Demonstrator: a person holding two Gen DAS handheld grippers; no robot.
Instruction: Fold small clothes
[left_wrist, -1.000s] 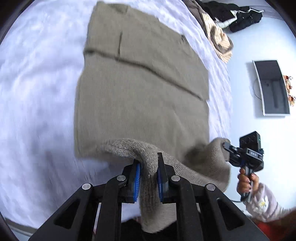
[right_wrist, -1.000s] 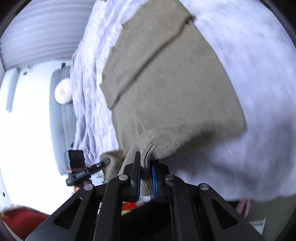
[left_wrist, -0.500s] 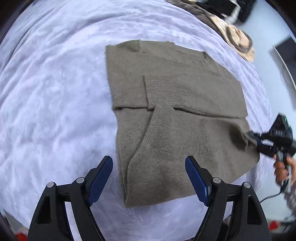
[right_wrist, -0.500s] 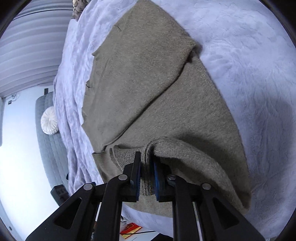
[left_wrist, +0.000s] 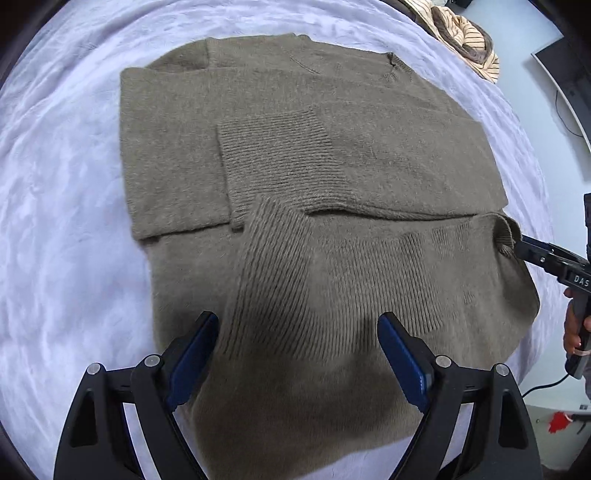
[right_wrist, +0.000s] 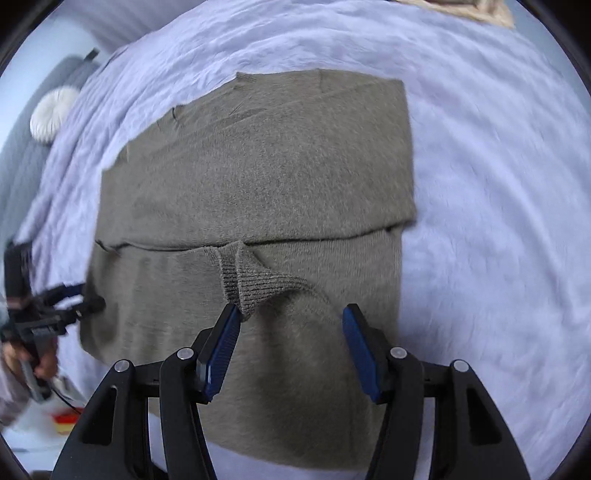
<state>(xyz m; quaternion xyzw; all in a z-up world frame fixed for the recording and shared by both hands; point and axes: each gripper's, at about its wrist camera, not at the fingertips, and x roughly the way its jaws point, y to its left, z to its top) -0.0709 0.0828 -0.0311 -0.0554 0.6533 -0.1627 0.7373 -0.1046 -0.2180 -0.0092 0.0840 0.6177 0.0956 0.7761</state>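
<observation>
An olive-brown knitted sweater (left_wrist: 332, 177) lies on the pale lavender bedspread (left_wrist: 66, 221). Its sleeves are folded in and its ribbed hem (left_wrist: 332, 266) is laid over the middle. My left gripper (left_wrist: 297, 321) hovers over the near folded part. Its jaws are wide and still opening, and the pads touch nothing. My right gripper (right_wrist: 291, 310) is opening too. A raised ribbed ridge of hem (right_wrist: 255, 284) stands by its left fingertip (right_wrist: 229, 321), and the pads do not press it. In the left wrist view the right gripper (left_wrist: 532, 253) sits at the sweater's right corner.
A striped beige garment (left_wrist: 465, 44) lies at the bed's far right corner. A dark flat screen (left_wrist: 569, 85) rests on the floor beyond it. A grey sofa with a round white cushion (right_wrist: 51, 114) stands left of the bed. A person's hand (left_wrist: 572, 332) holds the right gripper's handle.
Both grippers carried the hem forward over the sweater and let it go. The left jaws opened first, then the right. The hem now lies across the folded sleeves.
</observation>
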